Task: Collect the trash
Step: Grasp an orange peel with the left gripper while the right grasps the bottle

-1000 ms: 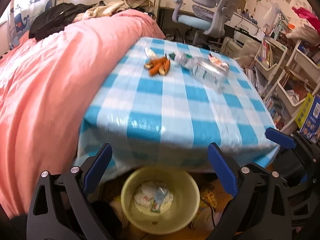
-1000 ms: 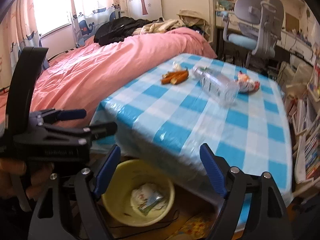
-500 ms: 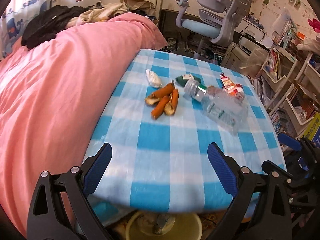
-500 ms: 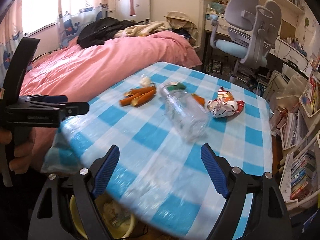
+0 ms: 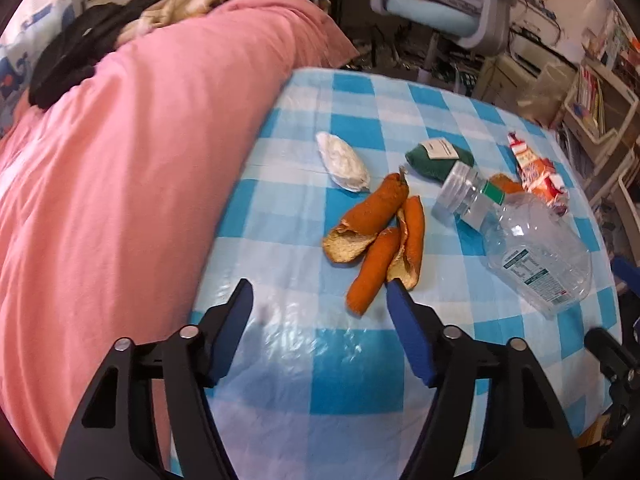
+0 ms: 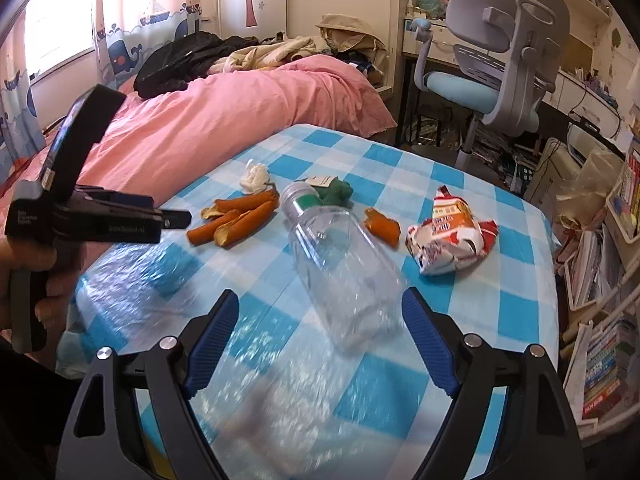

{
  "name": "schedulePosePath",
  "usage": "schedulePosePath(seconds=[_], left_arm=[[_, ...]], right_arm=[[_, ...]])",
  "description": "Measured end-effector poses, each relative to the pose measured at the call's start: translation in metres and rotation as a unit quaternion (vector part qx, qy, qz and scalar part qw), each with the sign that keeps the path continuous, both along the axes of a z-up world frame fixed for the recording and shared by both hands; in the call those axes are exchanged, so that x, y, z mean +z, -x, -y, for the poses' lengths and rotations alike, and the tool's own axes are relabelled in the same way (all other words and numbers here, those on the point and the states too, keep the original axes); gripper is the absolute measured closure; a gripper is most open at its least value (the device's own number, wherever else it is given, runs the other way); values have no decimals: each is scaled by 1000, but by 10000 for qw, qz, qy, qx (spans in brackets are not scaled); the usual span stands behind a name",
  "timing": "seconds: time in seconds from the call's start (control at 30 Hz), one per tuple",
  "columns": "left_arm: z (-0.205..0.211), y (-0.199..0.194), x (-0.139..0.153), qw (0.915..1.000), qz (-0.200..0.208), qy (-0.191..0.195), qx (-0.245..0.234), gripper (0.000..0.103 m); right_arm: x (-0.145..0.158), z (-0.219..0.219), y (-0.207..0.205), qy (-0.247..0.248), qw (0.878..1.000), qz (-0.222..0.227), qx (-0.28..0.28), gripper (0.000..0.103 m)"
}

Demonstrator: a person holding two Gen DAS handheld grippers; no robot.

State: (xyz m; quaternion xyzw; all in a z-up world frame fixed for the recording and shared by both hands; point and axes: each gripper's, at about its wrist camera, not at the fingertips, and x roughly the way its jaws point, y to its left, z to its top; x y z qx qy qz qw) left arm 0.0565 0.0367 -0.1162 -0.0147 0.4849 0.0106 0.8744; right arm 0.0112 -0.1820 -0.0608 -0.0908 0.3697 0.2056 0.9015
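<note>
On the bench (image 6: 496, 292), under a glossy blue-and-white checked cover, the trash lies in a loose row: orange peels (image 5: 380, 236), a white wad of tissue (image 5: 342, 162), a green crumpled wrapper (image 5: 438, 158), an empty clear bottle (image 6: 344, 268) on its side and a red-and-white snack bag (image 6: 450, 236). A pink-quilted bed (image 6: 240, 120) runs along the bench's left edge; a grey-blue desk chair (image 6: 496, 60) and crowded bookshelves (image 6: 604, 320), somewhat blurred, stand beyond. The left claw (image 5: 318, 304) has just been narrowing with nothing between its jaws, just short of the peels. The right claw (image 6: 320, 320) stands wide before the bottle's base.
</note>
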Motion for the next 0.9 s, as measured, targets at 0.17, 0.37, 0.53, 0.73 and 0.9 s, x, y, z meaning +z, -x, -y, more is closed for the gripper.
schedulePosePath(seconds=[0.17, 0.37, 0.53, 0.73, 0.9], left_arm=[[13, -17, -17, 9991, -361, -11, -244, 63], [22, -25, -24, 9978, -451, 58, -472, 85], [26, -16, -22, 9961, -582, 245, -617, 91], [17, 19, -15, 9921, -825, 678, -661, 91], [27, 35, -16, 9922, -836, 462, -799, 73]], right_arm=[[-8, -1, -22, -23, 10000, -61, -39, 23], [-18, -3, -44, -51, 9997, -221, -61, 23], [-30, -2, -52, -193, 9972, -723, 3, 40], [-24, 9, -30, -359, 9935, -1078, 80, 48], [-24, 14, -5, -230, 9906, -1305, 351, 47]])
